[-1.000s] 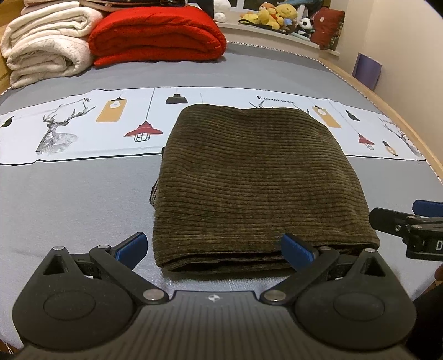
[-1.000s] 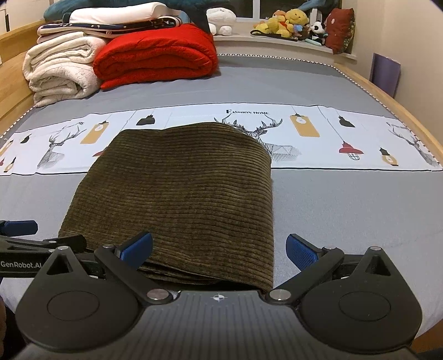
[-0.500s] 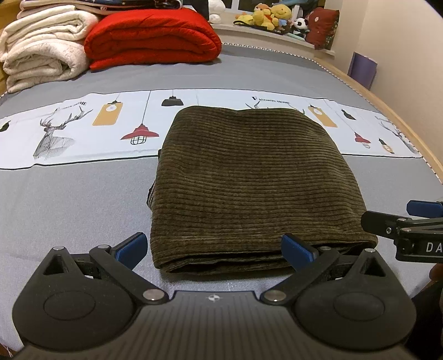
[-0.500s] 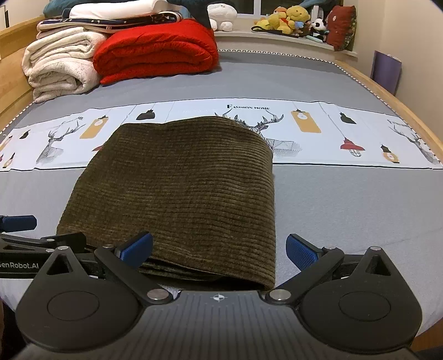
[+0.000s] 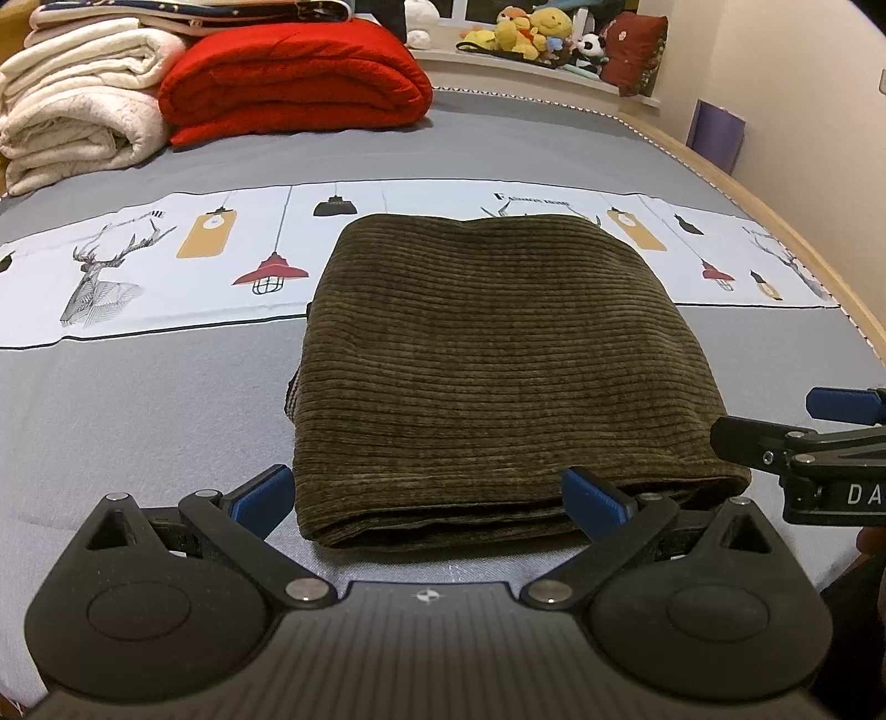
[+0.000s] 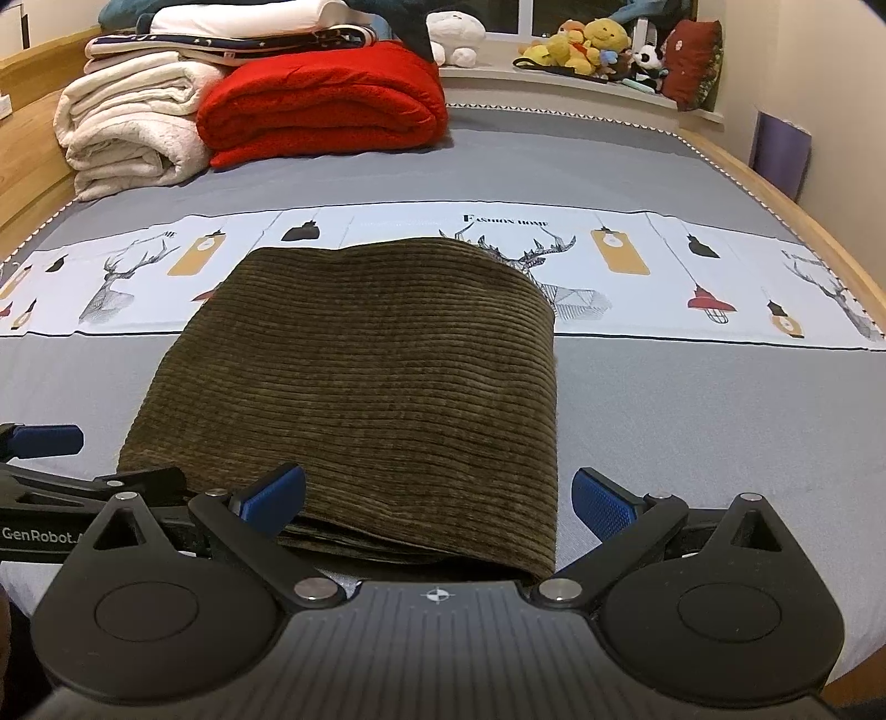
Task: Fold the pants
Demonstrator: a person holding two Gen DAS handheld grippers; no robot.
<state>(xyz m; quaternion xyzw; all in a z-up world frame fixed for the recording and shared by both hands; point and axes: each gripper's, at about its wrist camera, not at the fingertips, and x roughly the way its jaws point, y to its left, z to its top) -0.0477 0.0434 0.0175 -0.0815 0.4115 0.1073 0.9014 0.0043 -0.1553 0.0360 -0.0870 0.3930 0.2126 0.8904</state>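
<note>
We pull both grippers slightly back and upward from the folded pants (image 5: 498, 376) over the last second. In the left wrist view the near folded edge now sits a little farther from the left gripper (image 5: 429, 493), more of the stacked blankets (image 5: 83, 105) at the far left shows, and the right gripper (image 5: 797, 437) rides higher at the right edge. In the right wrist view the pants (image 6: 376, 387) drift slightly away from the right gripper (image 6: 437, 498), and the far windowsill toys (image 6: 598, 44) rise into fuller view.
</note>
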